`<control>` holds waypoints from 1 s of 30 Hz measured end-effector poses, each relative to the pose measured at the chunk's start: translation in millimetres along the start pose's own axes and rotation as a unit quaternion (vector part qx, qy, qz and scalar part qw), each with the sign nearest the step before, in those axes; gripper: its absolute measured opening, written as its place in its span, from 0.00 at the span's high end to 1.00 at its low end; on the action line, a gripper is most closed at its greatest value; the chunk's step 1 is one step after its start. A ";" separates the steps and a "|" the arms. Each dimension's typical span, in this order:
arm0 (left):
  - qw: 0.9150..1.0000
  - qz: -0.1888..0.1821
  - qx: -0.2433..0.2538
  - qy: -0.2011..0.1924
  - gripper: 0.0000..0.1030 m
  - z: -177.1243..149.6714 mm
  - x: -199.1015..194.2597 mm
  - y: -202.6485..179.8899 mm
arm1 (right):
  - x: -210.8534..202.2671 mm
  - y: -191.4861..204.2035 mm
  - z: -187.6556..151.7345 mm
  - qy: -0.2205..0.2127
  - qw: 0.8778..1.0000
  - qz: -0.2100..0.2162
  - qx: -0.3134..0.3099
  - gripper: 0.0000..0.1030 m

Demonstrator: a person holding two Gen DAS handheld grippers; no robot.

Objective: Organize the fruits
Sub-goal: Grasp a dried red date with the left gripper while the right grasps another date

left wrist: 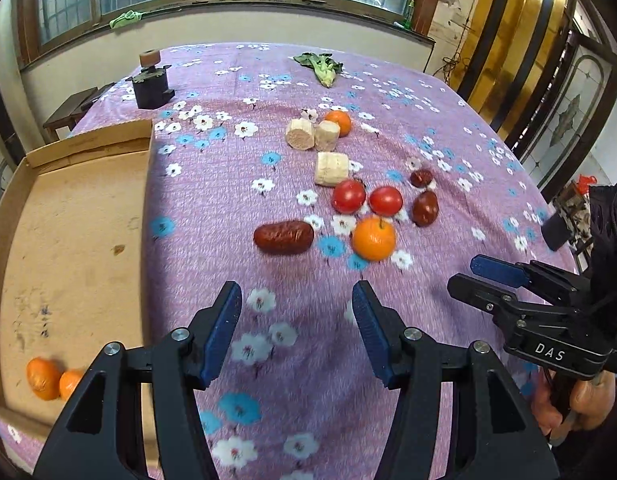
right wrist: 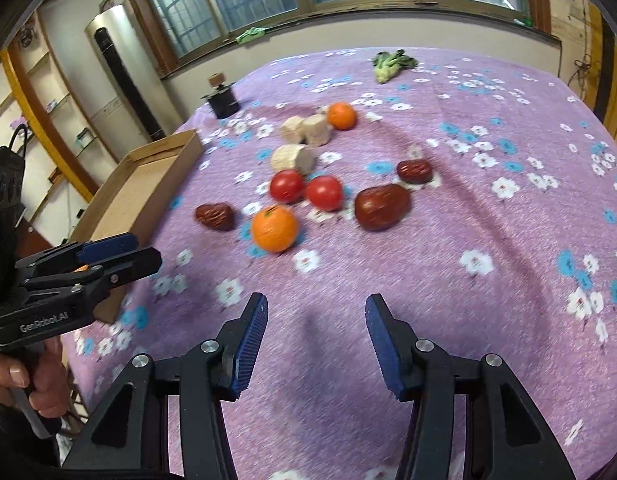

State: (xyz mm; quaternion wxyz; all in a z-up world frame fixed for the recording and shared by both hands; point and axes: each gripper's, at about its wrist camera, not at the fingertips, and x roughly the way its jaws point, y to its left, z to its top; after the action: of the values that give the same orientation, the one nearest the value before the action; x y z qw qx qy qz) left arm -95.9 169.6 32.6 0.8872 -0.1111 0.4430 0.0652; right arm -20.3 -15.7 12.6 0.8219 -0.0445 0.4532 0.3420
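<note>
While both sets of ribbed blue jaws stand apart and empty, the left gripper (left wrist: pixel 296 312) and right gripper (right wrist: pixel 316 320) hang over the fuzzy purple floral worktop (left wrist: pixel 308 360). Beyond the jaws lie a round glossy orange (left wrist: pixel 373 239), smooth red tomatoes (left wrist: pixel 348 196) and a wrinkled oblong date (left wrist: pixel 283 237); left of the left jaws sits a shallow cardboard tray (left wrist: pixel 68 220) holding two oranges (left wrist: pixel 42 378).

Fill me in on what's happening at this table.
A person holds a gripper in each hand over a flowered tablecloth, sorting fruit. The left gripper and right gripper are both open and empty. Two oranges already lie in the cardboard tray. Left on the cloth are two more oranges, two tomatoes, three dark red dates and three pale cut pieces.
</note>
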 end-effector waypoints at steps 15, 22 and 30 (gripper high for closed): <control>0.999 0.023 -0.031 0.034 0.45 28.2 70.2 12.7 | 42.4 -19.8 49.3 -0.006 0.998 -0.055 -0.002 0.49; 0.999 0.027 -0.006 0.017 0.58 30.5 73.3 4.7 | 58.3 -21.7 52.6 -0.005 0.998 -0.067 -0.009 0.62; 1.000 0.019 0.001 0.002 0.58 24.0 54.6 -0.9 | 27.0 -13.6 42.1 -0.026 0.998 -0.055 -0.005 0.62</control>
State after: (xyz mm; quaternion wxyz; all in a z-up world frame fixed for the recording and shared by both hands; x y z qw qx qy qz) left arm -44.4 175.7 3.0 0.8853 -0.1016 0.4464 0.0812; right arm 27.5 4.2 13.1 0.8506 -0.0649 0.4269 0.3000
